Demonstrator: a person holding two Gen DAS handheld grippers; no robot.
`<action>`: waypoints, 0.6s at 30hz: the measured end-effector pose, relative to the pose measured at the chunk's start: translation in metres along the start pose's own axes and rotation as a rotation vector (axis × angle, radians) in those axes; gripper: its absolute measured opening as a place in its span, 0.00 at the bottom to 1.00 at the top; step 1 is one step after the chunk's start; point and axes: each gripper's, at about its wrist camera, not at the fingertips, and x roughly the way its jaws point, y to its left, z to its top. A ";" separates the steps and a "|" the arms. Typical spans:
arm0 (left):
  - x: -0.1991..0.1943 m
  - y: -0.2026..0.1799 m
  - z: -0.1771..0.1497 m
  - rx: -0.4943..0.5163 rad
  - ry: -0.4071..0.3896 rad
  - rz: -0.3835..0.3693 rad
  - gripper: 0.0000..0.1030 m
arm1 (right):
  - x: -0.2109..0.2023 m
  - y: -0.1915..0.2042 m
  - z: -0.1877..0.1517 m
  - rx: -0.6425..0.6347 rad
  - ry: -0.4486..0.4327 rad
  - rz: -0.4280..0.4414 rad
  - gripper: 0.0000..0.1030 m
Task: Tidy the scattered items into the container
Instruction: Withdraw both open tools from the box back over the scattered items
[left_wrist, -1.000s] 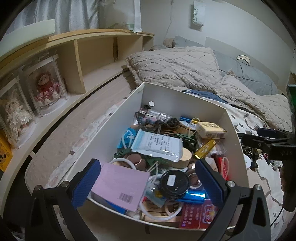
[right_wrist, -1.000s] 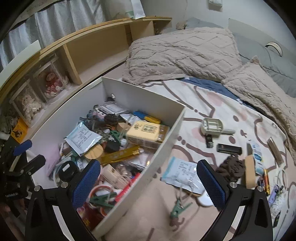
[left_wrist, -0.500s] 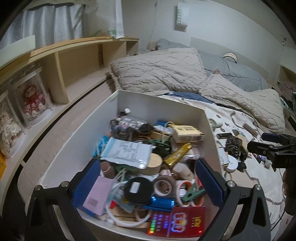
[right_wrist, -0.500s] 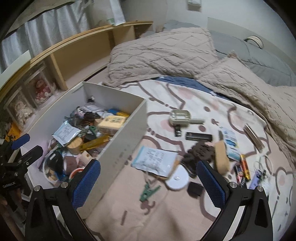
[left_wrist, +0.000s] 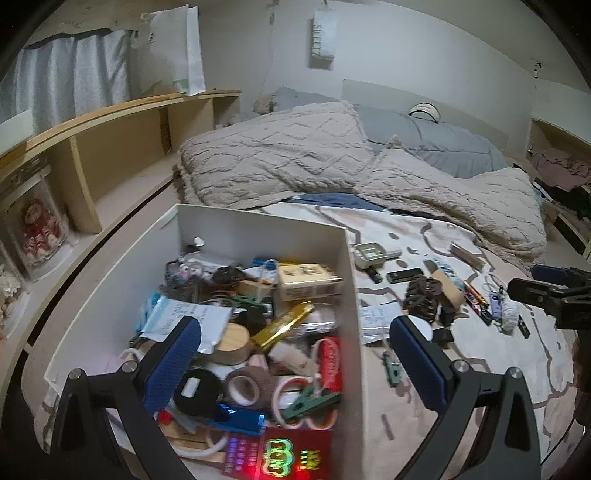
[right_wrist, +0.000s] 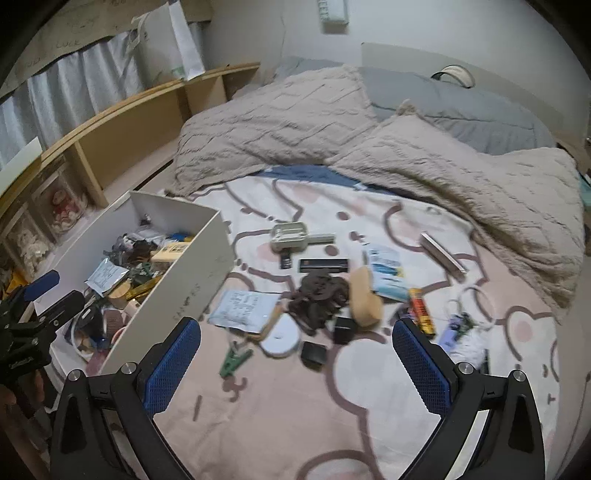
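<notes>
Setting: bedroom; a bed (right_wrist: 295, 424) with a pink patterned cover carries the work, beige quilts heaped at its head, a wooden shelf (left_wrist: 122, 147) along the wall.
Container: a white box (right_wrist: 192, 273) on the bed's left side, already well filled with tape rolls, packets, clips and a yellow carton.
Scattered items: lying on the cover right of the box, near one another; a printed packet (right_wrist: 245, 308), a green clip (right_wrist: 234, 362), a white round disc (right_wrist: 280, 338), a dark brown hair claw (right_wrist: 319, 295), a tan oblong block (right_wrist: 364, 295), a black bar (right_wrist: 323, 264) and a beige plastic holder (right_wrist: 291, 236).
Left tongs (left_wrist: 295, 365): apart and empty, hanging over the box's right wall.
Right tongs (right_wrist: 295, 365): apart and empty, hanging over the loose pile.
Handling, judged: the packet looks light, flat and limp, so an edge pinch suits it; the clip is stiff and small, best taken across its body; the disc looks smooth and may slip; the soft cover will give under pressure.
Change over the last second: both views have swung rightward from the box interior toward the loose items; the box has shifted to the left of the right-hand view; both tongs stay empty.
</notes>
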 end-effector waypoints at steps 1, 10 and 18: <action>0.000 -0.005 0.001 0.006 -0.002 -0.005 1.00 | -0.003 -0.004 -0.001 0.006 -0.004 -0.004 1.00; 0.000 -0.045 0.005 0.053 -0.017 -0.067 1.00 | -0.025 -0.047 -0.020 0.059 -0.024 -0.067 1.00; 0.002 -0.072 0.011 0.104 -0.043 -0.109 1.00 | -0.044 -0.084 -0.033 0.117 -0.060 -0.128 1.00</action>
